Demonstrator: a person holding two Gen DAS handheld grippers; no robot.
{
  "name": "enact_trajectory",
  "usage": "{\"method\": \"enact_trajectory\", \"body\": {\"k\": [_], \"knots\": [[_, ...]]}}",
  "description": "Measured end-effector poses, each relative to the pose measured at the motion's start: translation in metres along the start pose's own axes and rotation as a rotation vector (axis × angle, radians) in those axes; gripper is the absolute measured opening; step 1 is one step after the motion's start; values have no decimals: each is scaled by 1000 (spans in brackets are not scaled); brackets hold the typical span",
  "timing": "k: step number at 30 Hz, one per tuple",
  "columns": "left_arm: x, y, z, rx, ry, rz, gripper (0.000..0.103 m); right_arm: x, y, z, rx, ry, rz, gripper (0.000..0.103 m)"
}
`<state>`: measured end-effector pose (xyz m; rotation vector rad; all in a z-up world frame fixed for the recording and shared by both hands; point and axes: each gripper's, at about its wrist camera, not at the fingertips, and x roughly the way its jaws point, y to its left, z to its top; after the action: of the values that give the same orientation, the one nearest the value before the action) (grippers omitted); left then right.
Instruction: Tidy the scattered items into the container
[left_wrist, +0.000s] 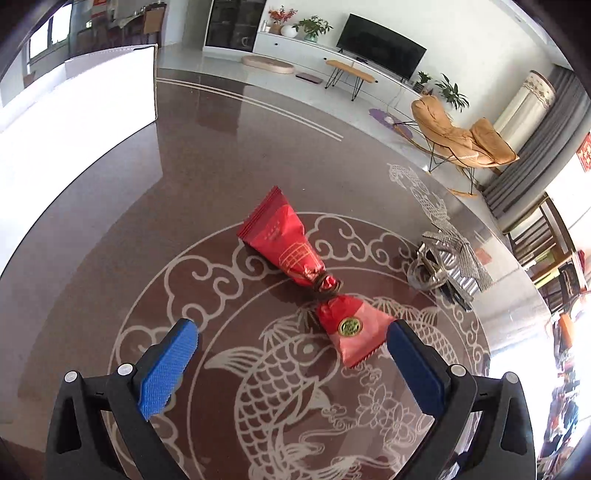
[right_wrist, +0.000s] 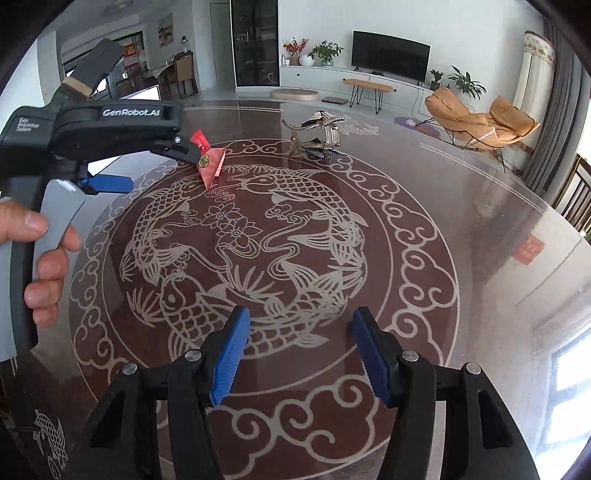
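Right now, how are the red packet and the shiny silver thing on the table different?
The red packet is soft foil, pinched at its middle by a dark band; the silver ornament looks hard and metallic. The packet lies flat on the table; the ornament stands up. The packet sits just ahead of the left gripper, while the ornament is off to the side. Both rest on the patterned tabletop.

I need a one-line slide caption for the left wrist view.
Open left gripper hovers over two red snack packets on the carp-patterned table.
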<state>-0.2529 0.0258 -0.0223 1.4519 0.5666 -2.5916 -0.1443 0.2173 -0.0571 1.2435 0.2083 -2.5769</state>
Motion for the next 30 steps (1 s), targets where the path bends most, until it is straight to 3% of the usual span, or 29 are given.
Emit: {"method": "enact_trajectory", "body": {"k": [3,7,12,17,21,26,30], "knots": [[22,-16,9,-7,2,70,103,-5,7,-3,-18,-4,-34,62],[34,-26,12,90,-27,166,103,-4,5,-4,-21,-5,-38,62],[28,3,14,252,7,131,103,-4,0,-1,11,2,-4,63],[7,33,19,285,-1,-16,103,-6,4,-1,8,3,-8,63],[5,11,20,372,-18,-32,103,-6,4,-1,9,3,-8,63],[24,-26,14,474,4,22,103,-6,4,-1,9,3,-8,63],[34,-33,13,468,-3,31,103,-6,4,-1,9,3,-8,63]]}}
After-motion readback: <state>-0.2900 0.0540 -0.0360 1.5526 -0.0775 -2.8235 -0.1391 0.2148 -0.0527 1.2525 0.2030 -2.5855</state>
